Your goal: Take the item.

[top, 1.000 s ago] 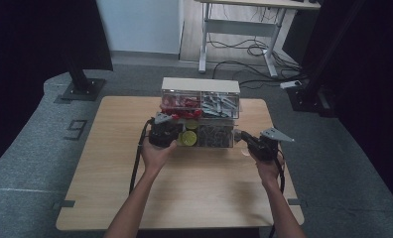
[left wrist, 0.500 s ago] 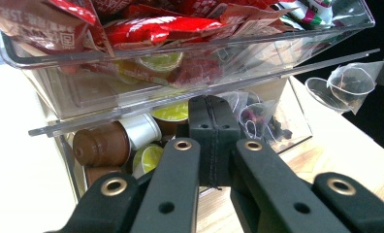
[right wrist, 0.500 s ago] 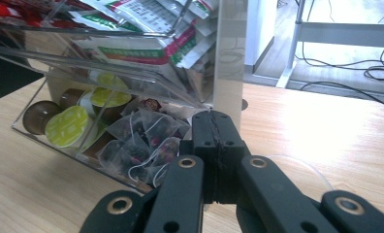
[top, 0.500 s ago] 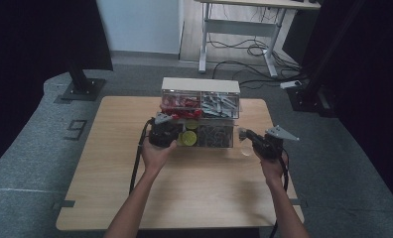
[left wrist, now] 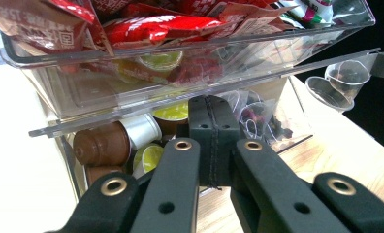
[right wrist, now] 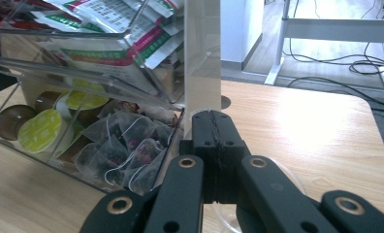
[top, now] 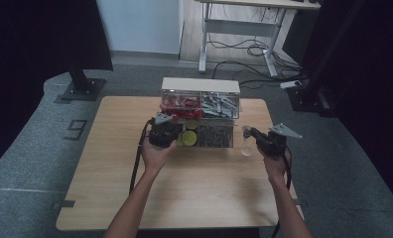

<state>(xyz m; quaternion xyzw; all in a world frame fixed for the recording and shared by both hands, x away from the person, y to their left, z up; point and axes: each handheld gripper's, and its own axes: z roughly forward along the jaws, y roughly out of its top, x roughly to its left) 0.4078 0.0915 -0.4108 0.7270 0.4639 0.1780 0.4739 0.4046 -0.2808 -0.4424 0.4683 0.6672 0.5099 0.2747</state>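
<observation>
Clear cup (right wrist: pixel 258 194) mostly hidden behind the jaws, organizer (left wrist: pixel 190 63) cut off at top

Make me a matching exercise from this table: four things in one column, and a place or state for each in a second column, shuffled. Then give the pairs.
Things:
1. red packets
2. coffee capsules
3. mesh tea bags
4. clear cup

Places or states:
A. lower compartment, beside the capsules
B. on the table to the right of the clear organizer, by the right gripper
C. upper drawer, above the left gripper
D. brown bodies with yellow-green lids, in the lower compartment

Pairs: 1-C, 2-D, 3-A, 4-B
</observation>
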